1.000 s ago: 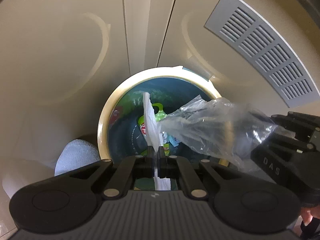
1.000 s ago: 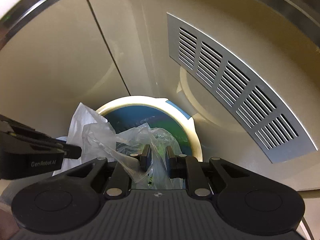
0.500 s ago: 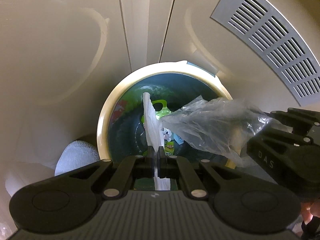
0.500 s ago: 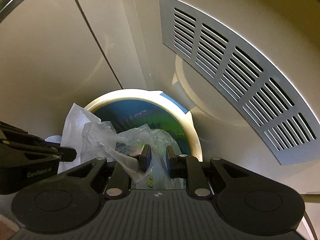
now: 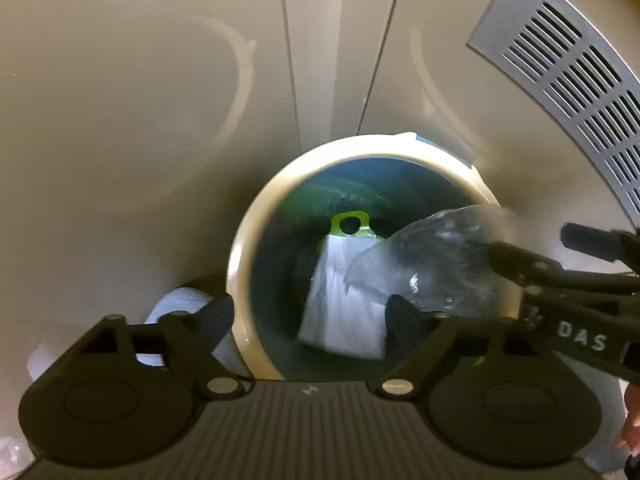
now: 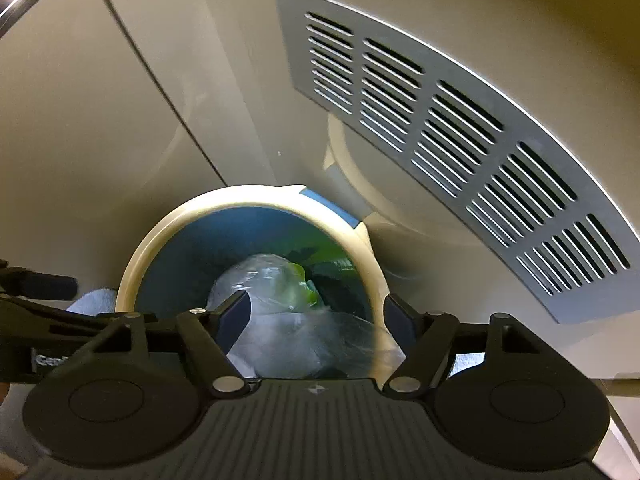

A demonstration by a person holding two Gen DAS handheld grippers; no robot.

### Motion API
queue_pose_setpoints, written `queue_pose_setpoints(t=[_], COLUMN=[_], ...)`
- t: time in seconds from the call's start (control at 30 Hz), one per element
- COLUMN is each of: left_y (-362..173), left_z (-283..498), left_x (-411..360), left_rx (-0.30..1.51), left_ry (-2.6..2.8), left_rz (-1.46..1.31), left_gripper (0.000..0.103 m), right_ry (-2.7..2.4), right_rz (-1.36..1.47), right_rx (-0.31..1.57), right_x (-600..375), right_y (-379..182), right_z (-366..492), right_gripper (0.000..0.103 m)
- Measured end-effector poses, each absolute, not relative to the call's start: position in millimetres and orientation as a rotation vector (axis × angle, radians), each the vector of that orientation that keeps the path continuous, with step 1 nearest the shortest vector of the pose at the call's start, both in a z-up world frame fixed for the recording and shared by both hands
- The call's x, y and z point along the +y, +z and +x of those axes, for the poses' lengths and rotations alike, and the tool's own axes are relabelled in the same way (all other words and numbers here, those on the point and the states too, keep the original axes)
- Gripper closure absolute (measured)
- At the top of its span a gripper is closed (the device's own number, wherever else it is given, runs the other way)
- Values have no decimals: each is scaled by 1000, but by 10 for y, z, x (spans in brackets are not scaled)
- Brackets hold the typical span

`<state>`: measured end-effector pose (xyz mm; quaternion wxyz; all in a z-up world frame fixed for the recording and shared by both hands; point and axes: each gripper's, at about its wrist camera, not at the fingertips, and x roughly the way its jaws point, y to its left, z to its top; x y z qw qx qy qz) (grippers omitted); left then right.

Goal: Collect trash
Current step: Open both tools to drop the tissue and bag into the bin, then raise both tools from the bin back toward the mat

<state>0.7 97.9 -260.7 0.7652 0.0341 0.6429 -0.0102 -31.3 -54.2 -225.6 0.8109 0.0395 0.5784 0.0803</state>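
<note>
Your left gripper (image 5: 308,316) and right gripper (image 6: 316,316) are both spreading, jaws opening above the bin (image 5: 256,236); the white paper (image 5: 344,312) has dropped inside, but the clear plastic bag (image 5: 436,264) drapes the rim, could snag and spill out.

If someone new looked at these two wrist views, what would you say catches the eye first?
First the round cream-rimmed bin with its blue liner, low in the middle of both views, holding a white paper piece and something lime green. Over its right edge, a crumpled clear plastic bag is dropping as the jaws of the left gripper and the right gripper open. A grey slotted vent panel curves across the upper right.
</note>
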Motion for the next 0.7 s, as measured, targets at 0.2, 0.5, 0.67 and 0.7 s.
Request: queue_pose_setpoints(t=[0.2,0.5,0.67,0.7], left_y=[-2537,-1979,-1761,-1760], left_z=[-17,-342,-636,-674], left_x=[1060,1136,1134,1126], left_rx=[1412,1277,1201,1204], left_ry=[-6,-23,-2,-6], left_rz=[57,48,48,54], left_gripper=[9,9,9,9], right_ry=[186,250,282,286], right_rz=[95,85,24,12], right_rx=[1234,1098,992,974], right_x=[-569,-733,-758,-757], right_y=[-2153,-1499,-1145,-1112], right_z=[-383,-695,-1031,-1084], right_gripper=[24,23,16,16])
